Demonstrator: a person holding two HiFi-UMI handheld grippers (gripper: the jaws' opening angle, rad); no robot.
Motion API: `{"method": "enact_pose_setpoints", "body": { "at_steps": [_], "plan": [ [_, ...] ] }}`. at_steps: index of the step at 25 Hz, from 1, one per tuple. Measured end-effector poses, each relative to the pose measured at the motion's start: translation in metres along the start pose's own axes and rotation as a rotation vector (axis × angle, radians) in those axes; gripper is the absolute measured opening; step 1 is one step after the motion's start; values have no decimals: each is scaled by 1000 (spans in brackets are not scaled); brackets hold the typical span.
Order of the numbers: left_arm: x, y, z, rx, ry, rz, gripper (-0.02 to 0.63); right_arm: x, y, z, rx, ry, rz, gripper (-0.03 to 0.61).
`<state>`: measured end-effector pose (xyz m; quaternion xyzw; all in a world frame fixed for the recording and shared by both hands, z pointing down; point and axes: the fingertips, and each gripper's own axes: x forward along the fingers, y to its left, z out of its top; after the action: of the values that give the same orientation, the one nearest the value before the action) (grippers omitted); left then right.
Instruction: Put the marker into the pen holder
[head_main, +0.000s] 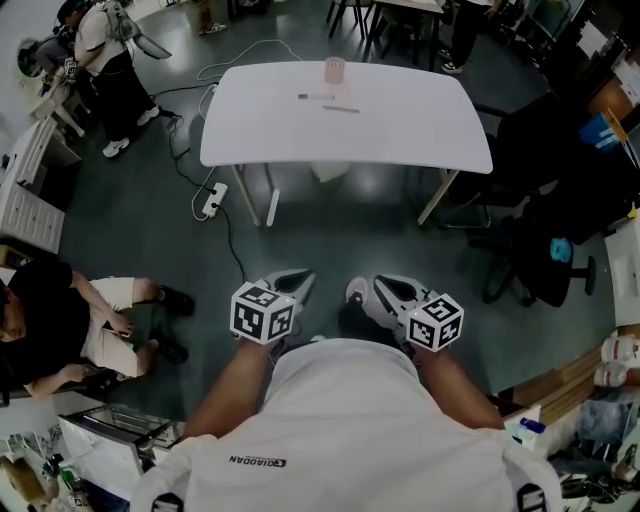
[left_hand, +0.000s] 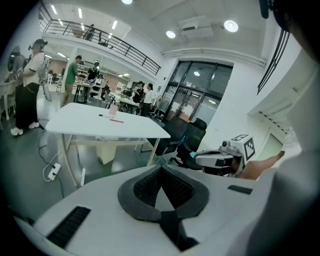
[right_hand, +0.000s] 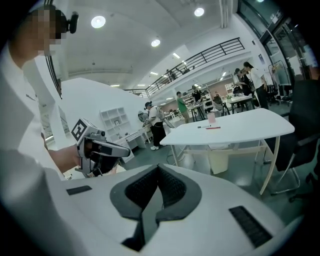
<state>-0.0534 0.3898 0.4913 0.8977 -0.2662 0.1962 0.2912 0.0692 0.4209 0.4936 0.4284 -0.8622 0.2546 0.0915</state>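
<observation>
A smooth white worktop (head_main: 400, 130) with rounded corners stood far off. On it a slim dark marker (head_main: 315, 96) lay flat, just near of a pale pink translucent pen holder (head_main: 334, 70), with a thin red pen (head_main: 341, 108) beside it. The left gripper (head_main: 290, 284) and right gripper (head_main: 372, 290), pale shells with ridged black pads, were both closed and empty. The person's white shirt (head_main: 340, 420) read "QIAODAN".
</observation>
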Motion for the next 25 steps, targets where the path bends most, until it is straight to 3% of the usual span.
{"method": "enact_pose_setpoints", "body": {
  "at_steps": [9,25],
  "plan": [
    [11,29,27,6,10,54,26,37,-32,42,-6,-48,38,18],
    [109,80,144,31,-2,94,26,93,-144,124,-148,-17,51,18]
  ]
}}
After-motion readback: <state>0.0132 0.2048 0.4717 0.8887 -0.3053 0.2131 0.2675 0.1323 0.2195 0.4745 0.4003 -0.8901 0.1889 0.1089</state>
